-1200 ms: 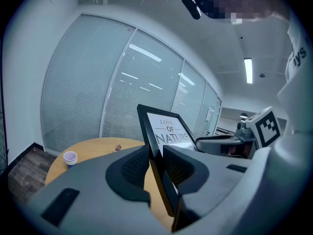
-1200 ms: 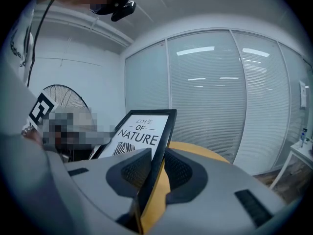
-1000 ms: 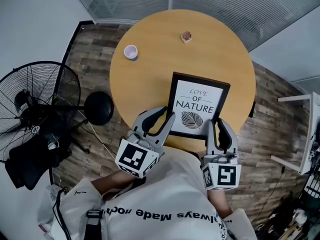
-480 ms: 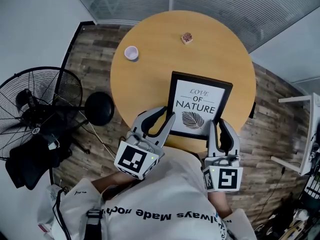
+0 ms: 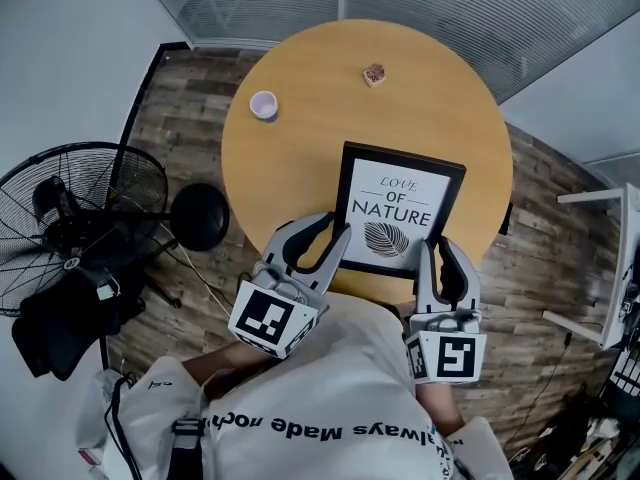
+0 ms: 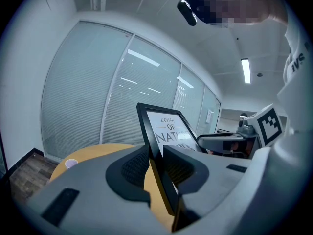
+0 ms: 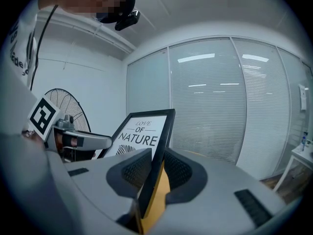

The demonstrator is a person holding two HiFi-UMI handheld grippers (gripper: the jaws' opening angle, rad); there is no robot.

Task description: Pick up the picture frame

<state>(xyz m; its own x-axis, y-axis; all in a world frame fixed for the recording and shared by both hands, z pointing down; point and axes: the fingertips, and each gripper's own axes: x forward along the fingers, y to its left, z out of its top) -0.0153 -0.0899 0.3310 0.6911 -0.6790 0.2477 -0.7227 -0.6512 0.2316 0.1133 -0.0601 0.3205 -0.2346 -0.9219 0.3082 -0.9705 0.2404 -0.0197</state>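
Frame (image 5: 400, 211) sits print-up at the near edge of the table (image 5: 300, 158). Left gripper (image 5: 325, 232) is clamped on its lower-left border and right gripper (image 5: 436, 252) on the lower-right, so both have jaws closed on the frame. Only thin edges are held: raise both together, level, no twist. Table is round, wood. Glass wall (image 5: 450, 8) beyond, fan (image 5: 85, 208) left. Cup (image 5: 263, 104) and block (image 5: 374, 73) are well apart from the frame.

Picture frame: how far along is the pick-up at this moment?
Done: left tongs and right tongs each clamp a lower side edge of the picture frame. In hand: the grip itself. Left: a clear lift; I cannot tell whether it is off the table.
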